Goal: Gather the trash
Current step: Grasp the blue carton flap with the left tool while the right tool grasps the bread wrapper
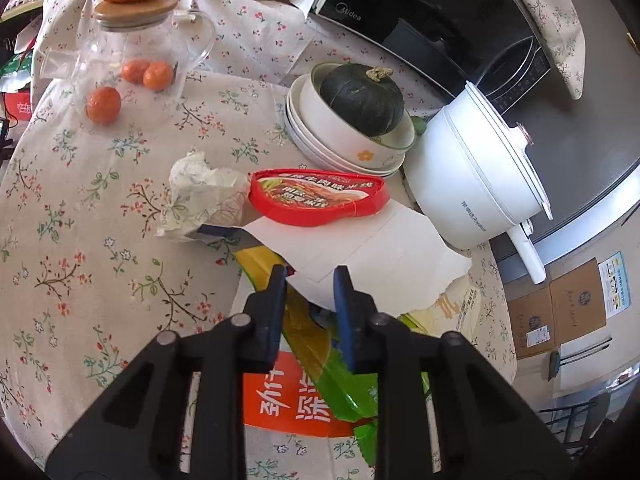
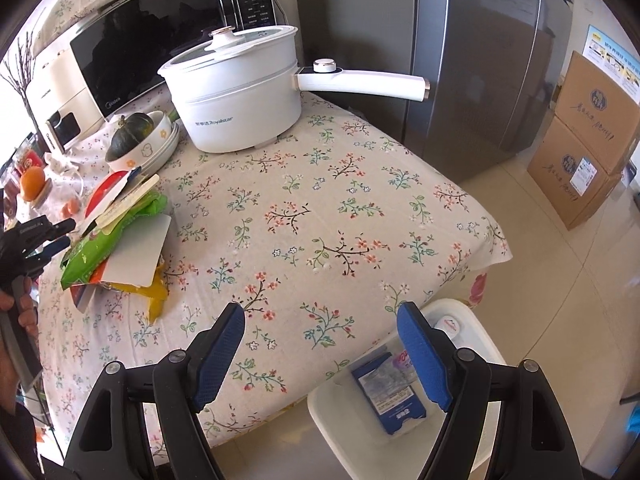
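Green wrapper [image 1: 344, 384], crumpled, torn white card [image 1: 360, 248]

left gripper [image 1: 310, 276]: I see my jaws narrowed over the torn white card [image 1: 360, 252]
red lid [image 1: 318, 196]: resting on the card's far edge
crumpled wrapper [image 1: 202, 196]: just left of the lid

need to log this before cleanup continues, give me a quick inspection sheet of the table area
surface: floral tablecloth, mostly bare on the fridge side
job's things: wrapper pile, red lid, crumpled paper; white bin on the floor holds a blue packet
clutter: white pot, pumpkin in stacked bowls, oranges, glass jug
grippers: left claw narrowed around the pile's white card, grip unclear; right claw open, empty
cables: nothing seen
surroundings: microwave, fridge, cardboard boxes
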`<state>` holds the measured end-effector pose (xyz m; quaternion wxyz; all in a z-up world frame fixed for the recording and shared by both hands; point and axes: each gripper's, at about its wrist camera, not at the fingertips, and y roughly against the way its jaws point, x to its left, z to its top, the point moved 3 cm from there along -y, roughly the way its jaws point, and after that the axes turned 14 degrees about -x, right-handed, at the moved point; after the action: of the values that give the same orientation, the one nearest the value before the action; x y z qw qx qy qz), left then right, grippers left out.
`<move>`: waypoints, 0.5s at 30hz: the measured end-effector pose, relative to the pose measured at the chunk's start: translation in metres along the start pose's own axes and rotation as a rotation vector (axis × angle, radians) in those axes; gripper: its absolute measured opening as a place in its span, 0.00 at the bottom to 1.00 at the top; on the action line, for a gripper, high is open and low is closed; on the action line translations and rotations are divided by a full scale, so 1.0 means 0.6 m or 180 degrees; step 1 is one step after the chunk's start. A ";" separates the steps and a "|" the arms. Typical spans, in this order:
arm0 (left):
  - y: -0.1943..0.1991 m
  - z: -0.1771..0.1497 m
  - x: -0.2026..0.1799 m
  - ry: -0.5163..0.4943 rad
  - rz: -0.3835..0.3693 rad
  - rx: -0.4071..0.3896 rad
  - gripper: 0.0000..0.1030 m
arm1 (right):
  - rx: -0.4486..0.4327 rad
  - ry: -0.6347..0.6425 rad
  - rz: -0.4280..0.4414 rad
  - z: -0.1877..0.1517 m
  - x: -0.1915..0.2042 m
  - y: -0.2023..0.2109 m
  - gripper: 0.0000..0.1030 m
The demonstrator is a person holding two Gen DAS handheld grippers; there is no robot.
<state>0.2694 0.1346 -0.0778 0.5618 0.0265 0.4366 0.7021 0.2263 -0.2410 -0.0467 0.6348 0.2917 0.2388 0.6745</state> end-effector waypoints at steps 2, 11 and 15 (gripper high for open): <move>0.002 -0.003 -0.007 -0.0032 -0.0014 0.0010 0.21 | -0.0002 -0.0007 -0.0002 0.000 0.000 0.000 0.78; 0.078 -0.024 -0.030 -0.0280 -0.0348 0.0068 0.00 | -0.0025 -0.0057 0.0081 0.002 0.006 0.012 0.78; 0.122 -0.037 -0.044 -0.0552 -0.0388 0.0011 0.00 | -0.0037 -0.0057 0.0139 -0.002 0.014 0.020 0.78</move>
<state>0.2111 0.1008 -0.0323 0.6391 0.0615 0.3884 0.6610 0.2168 -0.2333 -0.0386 0.6237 0.2991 0.2227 0.6870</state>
